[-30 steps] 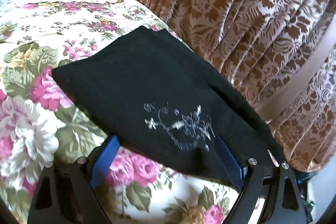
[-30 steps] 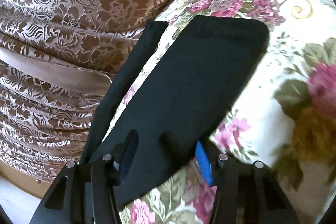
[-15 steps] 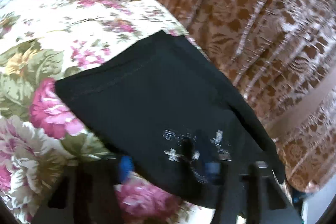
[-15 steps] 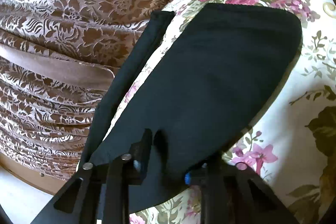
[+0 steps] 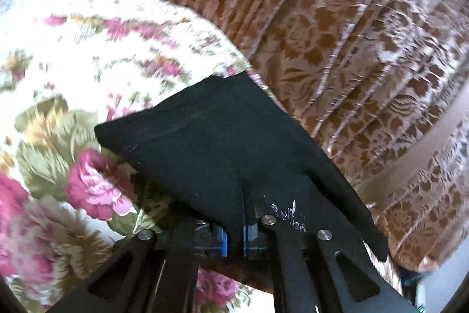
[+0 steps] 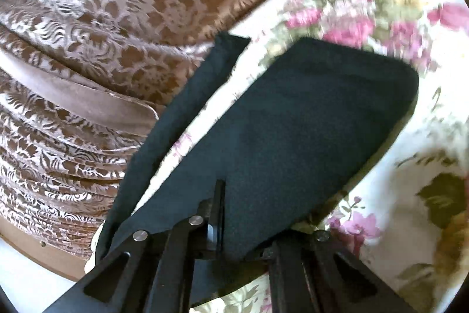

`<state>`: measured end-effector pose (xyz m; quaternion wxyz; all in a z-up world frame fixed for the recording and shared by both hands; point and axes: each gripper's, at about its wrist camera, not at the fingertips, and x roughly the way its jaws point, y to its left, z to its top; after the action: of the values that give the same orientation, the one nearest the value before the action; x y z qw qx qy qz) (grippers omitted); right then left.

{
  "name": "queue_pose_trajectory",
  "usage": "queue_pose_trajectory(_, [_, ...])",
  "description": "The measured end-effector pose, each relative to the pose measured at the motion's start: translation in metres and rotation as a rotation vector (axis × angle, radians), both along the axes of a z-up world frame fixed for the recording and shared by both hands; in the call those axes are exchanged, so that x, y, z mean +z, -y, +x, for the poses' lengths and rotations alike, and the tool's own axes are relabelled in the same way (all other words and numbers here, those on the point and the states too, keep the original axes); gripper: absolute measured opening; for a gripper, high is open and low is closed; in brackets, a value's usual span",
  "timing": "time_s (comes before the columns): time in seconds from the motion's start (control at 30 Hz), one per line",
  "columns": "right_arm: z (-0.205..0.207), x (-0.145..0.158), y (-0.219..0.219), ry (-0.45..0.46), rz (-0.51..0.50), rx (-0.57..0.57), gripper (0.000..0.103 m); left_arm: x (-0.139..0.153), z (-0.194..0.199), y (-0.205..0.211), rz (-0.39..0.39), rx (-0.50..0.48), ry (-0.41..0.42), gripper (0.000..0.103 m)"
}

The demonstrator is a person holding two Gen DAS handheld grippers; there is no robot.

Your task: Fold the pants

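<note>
Black pants (image 5: 222,143) with a small white embroidered motif lie on a floral bedspread (image 5: 73,72). My left gripper (image 5: 239,213) is shut on the near edge of the pants, beside the motif, and lifts it off the bed. In the right wrist view the pants (image 6: 307,119) stretch away from me, and a narrow black part (image 6: 181,113) trails along the bed's edge. My right gripper (image 6: 225,195) is shut on the near edge of the pants, and the cloth drapes over its right finger.
A brown damask bed skirt (image 5: 351,49) hangs over the side of the bed, also in the right wrist view (image 6: 102,34). The floral bedspread (image 6: 395,5) extends beyond the pants. A strip of pale floor (image 6: 35,277) shows below the bed.
Both grippers have closed on the near edge of the pants and raised it. The far part of the pants now sits closer and bunched.
</note>
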<state>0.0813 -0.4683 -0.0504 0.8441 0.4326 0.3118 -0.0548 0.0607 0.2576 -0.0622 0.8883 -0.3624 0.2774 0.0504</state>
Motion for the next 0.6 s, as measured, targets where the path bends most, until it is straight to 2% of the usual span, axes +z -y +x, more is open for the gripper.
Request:
queue_pose_trajectory(0.17, [-0.018,0.030,-0.006,0.034,-0.082,0.016,0.007,0.023,-0.024,-0.002,0.004,-0.012,0.034,0.006])
queue_pose_trajectory(0.33, [-0.048,0.047,-0.004,0.041,-0.076,0.030,0.007,0.027,-0.061,-0.005,-0.007,-0.008,0.010,0.006])
queue_pose_trajectory(0.47, [-0.079,0.044,0.000,0.017,-0.080,0.041,0.007,0.016,-0.102,-0.002,0.012,-0.006,-0.026,0.006])
queue_pose_trajectory(0.6, [-0.092,0.016,0.000,-0.090,-0.090,0.052,0.010,-0.011,-0.107,0.001,0.012,-0.025,-0.091,0.006])
